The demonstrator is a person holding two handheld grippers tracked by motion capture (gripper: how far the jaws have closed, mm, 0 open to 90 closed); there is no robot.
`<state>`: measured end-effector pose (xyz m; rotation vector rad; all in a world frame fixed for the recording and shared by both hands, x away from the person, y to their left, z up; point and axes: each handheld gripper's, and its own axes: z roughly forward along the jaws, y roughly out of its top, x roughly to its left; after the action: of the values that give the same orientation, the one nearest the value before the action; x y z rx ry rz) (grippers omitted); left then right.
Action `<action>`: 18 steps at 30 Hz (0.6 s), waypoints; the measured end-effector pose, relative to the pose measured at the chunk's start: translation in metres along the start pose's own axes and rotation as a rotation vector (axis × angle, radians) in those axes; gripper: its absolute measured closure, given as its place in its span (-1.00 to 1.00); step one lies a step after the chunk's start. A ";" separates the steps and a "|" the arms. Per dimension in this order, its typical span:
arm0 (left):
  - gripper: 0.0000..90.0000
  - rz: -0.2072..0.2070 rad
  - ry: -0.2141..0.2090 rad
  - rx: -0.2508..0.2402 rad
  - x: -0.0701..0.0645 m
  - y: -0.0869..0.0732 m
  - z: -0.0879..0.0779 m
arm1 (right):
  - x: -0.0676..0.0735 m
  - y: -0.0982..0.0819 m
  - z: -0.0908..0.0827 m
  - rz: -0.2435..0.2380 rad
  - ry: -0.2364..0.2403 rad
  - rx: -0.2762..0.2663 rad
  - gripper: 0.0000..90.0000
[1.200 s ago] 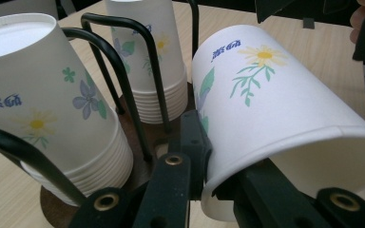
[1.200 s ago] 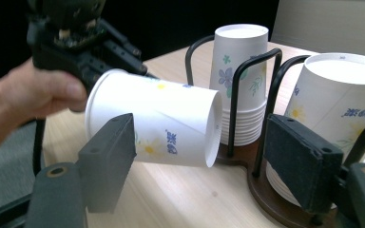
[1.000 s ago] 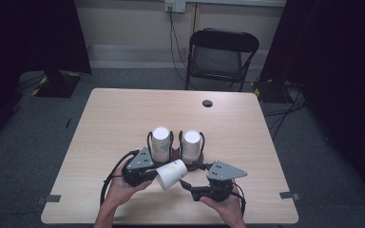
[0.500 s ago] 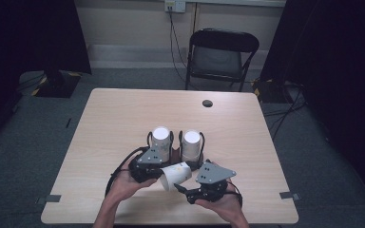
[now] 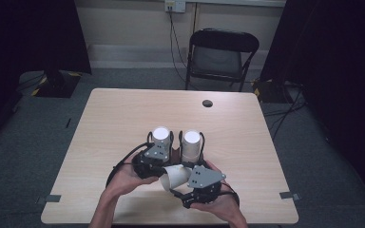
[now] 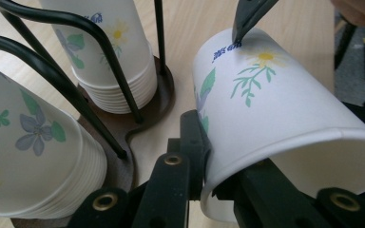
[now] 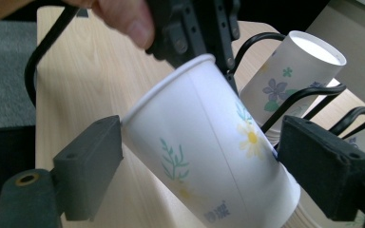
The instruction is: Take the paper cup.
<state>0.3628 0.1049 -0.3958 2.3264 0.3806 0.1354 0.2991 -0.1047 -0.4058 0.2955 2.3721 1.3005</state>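
Observation:
A white paper cup (image 5: 176, 176) with a flower print lies tilted on its side above the table's near edge. My left gripper (image 6: 209, 166) is shut on its rim, one jaw outside the wall and one inside. My right gripper (image 7: 209, 175) has just been opening. Its pads stand wide on either side of the cup (image 7: 209, 156) without pressing it. One of its fingertips (image 6: 247, 19) hovers at the cup's bottom end. In the high view the left gripper (image 5: 164, 172) comes from the left and the right gripper (image 5: 183, 184) from the near right.
Behind the grippers stands a black wire cup holder (image 6: 123, 137) with two upturned stacks of cups (image 5: 161, 140) (image 5: 191, 145). The wooden table (image 5: 123, 118) has a small black disc (image 5: 207, 103) near its far edge. A black chair (image 5: 223, 52) stands beyond the table.
The right gripper's jaws have spread apart from the cup's sides. The left hand has lifted slightly with the cup's rim still in its gripper.

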 end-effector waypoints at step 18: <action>0.95 -0.071 -0.060 -0.022 0.005 0.011 -0.001 | 0.007 0.002 0.021 -0.135 -0.074 0.081 -0.65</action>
<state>0.3699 0.0999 -0.3876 2.2866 0.4284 0.0349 0.3025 -0.0855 -0.4157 0.2003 2.3419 1.1160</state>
